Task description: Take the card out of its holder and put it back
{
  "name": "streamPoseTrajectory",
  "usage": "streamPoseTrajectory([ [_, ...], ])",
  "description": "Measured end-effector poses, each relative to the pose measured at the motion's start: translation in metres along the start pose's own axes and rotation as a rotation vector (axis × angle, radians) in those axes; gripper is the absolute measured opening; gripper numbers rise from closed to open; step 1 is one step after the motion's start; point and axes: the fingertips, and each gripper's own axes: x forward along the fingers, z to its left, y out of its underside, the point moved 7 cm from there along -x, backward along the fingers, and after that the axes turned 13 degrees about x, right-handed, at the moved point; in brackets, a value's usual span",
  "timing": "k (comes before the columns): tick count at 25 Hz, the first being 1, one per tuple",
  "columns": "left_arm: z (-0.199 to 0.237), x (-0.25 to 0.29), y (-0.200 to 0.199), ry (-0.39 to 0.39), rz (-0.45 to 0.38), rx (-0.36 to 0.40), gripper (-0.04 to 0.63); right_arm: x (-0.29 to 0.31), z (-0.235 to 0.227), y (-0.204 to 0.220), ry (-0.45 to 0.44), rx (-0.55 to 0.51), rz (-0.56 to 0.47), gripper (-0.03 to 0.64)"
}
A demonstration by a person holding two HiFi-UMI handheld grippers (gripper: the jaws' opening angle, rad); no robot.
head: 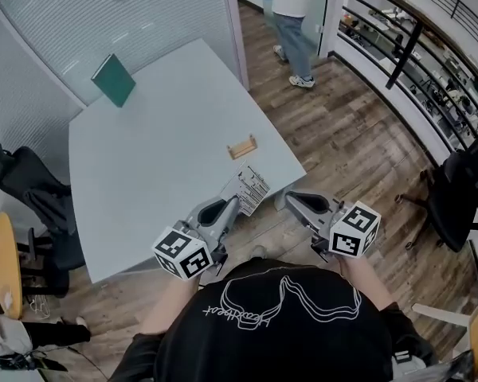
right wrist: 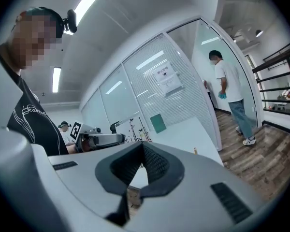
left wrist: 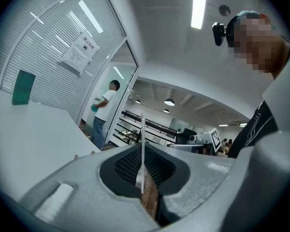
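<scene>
Card (head: 251, 189) print illegibly small; far person (head: 291, 14) headless beyond the top edge

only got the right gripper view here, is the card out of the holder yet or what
observer: Yes. The left claw is shut on the card, which shows edge-on between its pads.
operator: ok and wheres the holder
observer: The wooden holder sits empty on the table, near the edge closest to the person.
operator: how does the card sit relative to it
observer: In the head view the card is held at the table's near edge, on the person's side of the holder and clearly apart from it.
</scene>
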Motion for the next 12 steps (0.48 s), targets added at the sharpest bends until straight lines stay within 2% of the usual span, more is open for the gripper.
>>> streamPoseTrajectory([
  [3,-0.013,-0.004,-0.004,-0.014,-0.001,0.026,0.025,-0.012,0.008,0.002,0.001,0.002,-0.008,0.009],
  [12,-0.040,-0.018,0.005,-0.021,-0.005,0.019,0.025,-0.032,0.023,0.017,-0.013,0.027,-0.025,0.009],
])
